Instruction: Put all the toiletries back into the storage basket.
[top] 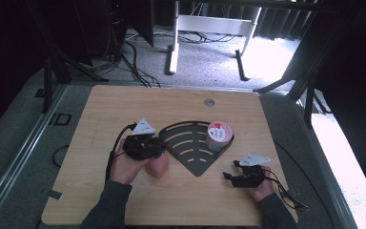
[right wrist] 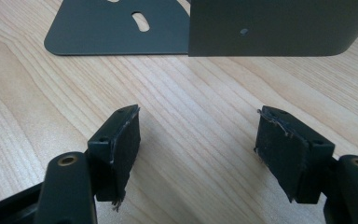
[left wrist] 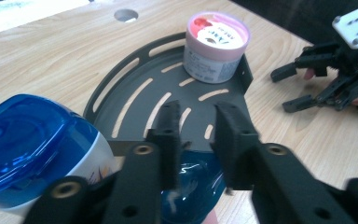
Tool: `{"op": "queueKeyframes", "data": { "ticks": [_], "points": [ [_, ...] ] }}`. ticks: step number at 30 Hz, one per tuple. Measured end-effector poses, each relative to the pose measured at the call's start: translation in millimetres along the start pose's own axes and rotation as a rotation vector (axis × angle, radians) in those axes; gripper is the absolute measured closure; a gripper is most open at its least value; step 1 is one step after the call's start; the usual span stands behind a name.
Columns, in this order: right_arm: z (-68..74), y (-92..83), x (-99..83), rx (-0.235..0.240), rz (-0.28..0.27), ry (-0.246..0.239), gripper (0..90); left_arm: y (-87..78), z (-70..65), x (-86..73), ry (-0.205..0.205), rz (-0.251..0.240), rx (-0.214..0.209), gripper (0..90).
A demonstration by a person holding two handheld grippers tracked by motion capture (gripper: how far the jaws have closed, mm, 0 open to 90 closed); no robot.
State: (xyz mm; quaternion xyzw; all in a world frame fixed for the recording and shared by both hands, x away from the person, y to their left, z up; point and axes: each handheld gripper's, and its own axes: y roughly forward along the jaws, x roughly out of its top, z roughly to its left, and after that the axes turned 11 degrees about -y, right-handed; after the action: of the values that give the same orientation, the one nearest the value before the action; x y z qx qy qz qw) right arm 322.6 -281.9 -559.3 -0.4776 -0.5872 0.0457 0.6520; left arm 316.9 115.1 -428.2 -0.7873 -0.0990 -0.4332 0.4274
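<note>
At the counter (top: 124, 102) near six o'clock, beside the black rack (left wrist: 135, 100), a blue-capped bottle (left wrist: 32, 140), judged light, smooth and slippery, is best pinched across its stiff cap by the slightly parted left claw (left wrist: 196, 116), while the right claw (right wrist: 198, 130) is held apart, empty.

A light wooden table (top: 124, 105) has a small round hole (top: 209, 102) near its far edge. On it lies a dark metal tray (top: 186, 136) shaped like a fan, with long slots cut in it. A round pink tub (top: 218, 135) with a red and white lid stands in the tray's right corner, against the low wall. Behind the table, black cables (top: 133, 62) lie on the grey carpet (top: 205, 57).
</note>
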Motion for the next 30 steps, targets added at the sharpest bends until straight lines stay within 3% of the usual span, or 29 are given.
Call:
{"op": "queueKeyframes", "data": {
  "ticks": [4,16,30],
  "points": [
    [0.0,-0.1,0.0,0.000,0.001,0.000,30.1,-4.4,2.5,-1.6,-0.008,-0.023,0.012,57.0],
    [0.0,0.0,0.0,0.001,0.000,-0.001,29.9,-5.1,0.8,-7.3,0.008,-0.044,0.031,42.0],
    [0.0,0.0,-0.1,0.003,0.000,-0.001,29.7,1.4,-0.7,-18.2,0.024,-0.017,0.030,36.4]
  ]
}}
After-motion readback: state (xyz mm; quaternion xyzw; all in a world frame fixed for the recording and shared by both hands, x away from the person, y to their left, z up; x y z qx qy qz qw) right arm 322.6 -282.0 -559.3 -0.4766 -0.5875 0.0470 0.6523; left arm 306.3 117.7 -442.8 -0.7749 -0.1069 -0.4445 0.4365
